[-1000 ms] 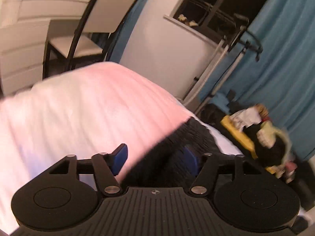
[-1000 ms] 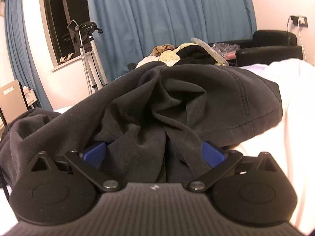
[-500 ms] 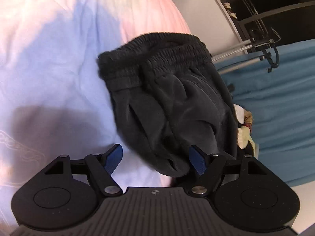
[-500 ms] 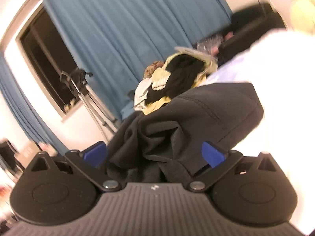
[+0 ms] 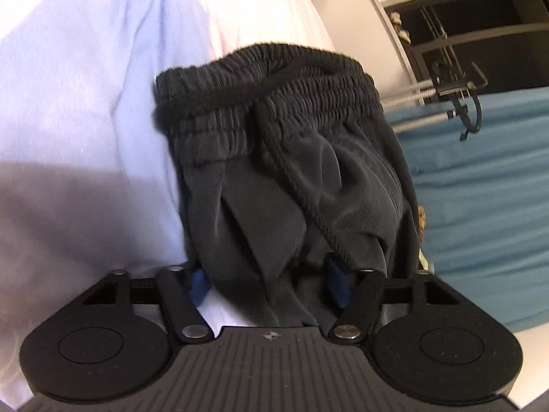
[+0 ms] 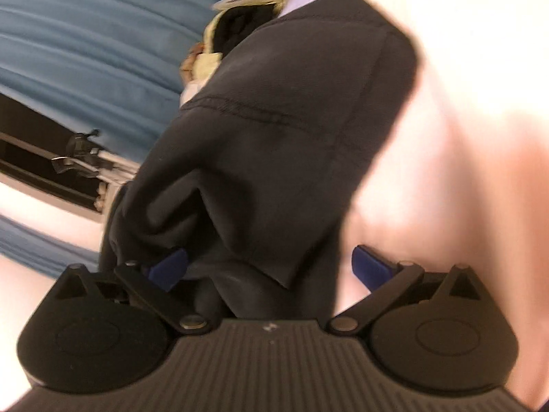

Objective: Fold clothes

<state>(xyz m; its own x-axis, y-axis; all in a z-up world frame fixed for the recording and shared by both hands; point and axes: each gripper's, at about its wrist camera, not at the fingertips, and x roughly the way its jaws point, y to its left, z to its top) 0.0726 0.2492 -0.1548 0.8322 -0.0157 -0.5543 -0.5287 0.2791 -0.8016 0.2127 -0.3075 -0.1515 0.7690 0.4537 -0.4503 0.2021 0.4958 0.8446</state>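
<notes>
Black shorts (image 5: 284,171) spread on the pale bed cover (image 5: 79,110), long axis running away from the left gripper (image 5: 267,283), elastic waistband (image 5: 260,92) at the far end and the bunched leg fabric nearest. Bunched cloth sitting right between the left jaws, which have just been closing around it; blue pads (image 5: 338,286) close against the folds on both sides, though actual pressure on the cloth not clear enough to call a clamp. From the right gripper (image 6: 271,267), the same shorts (image 6: 284,130) reaching away up the frame, hemmed leg end far off, a loose fold lying between jaws standing wide apart, the right pad well clear of the cloth over bare bed. Both hands at the garment's near edge, neither clearly nearer. Against the earlier frames: left view dropped closer, the shorts filling more of it and the jaws narrower than before; right view rolled hard, curtain (image 6: 85,34) now slanting across the upper left. Likely next: pinch and carry the near edge toward the waistband.
</notes>
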